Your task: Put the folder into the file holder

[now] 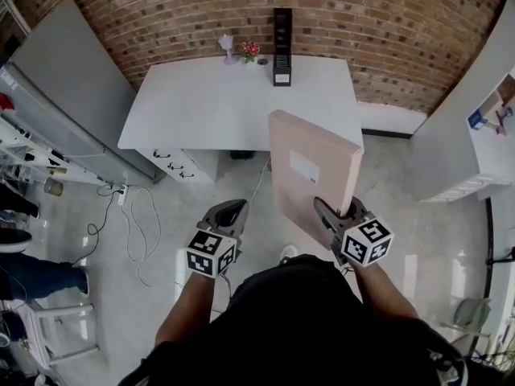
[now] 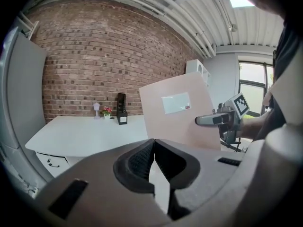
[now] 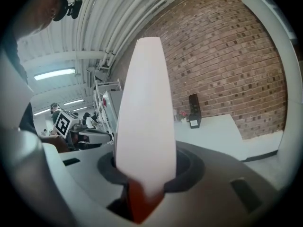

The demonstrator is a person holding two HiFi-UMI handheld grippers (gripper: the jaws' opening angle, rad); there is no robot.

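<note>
A pale pink folder [image 1: 310,171] with a white label stands upright in the air in front of me, its lower edge clamped in my right gripper [image 1: 336,215]. In the right gripper view the folder [image 3: 144,112] fills the gap between the jaws, seen edge-on. My left gripper [image 1: 224,215] hangs beside it to the left, shut and holding nothing; in its own view its jaws [image 2: 154,157] meet and the folder [image 2: 182,115] is off to the right. The black file holder [image 1: 282,47] stands upright at the far edge of the white table [image 1: 201,111].
A small vase of flowers [image 1: 249,51] and a small white object [image 1: 226,45] sit left of the file holder. The table has drawers [image 1: 173,163] at its front left. Cables [image 1: 133,215] trail on the floor. Grey cabinets stand left; a white shelf unit [image 1: 483,127] right.
</note>
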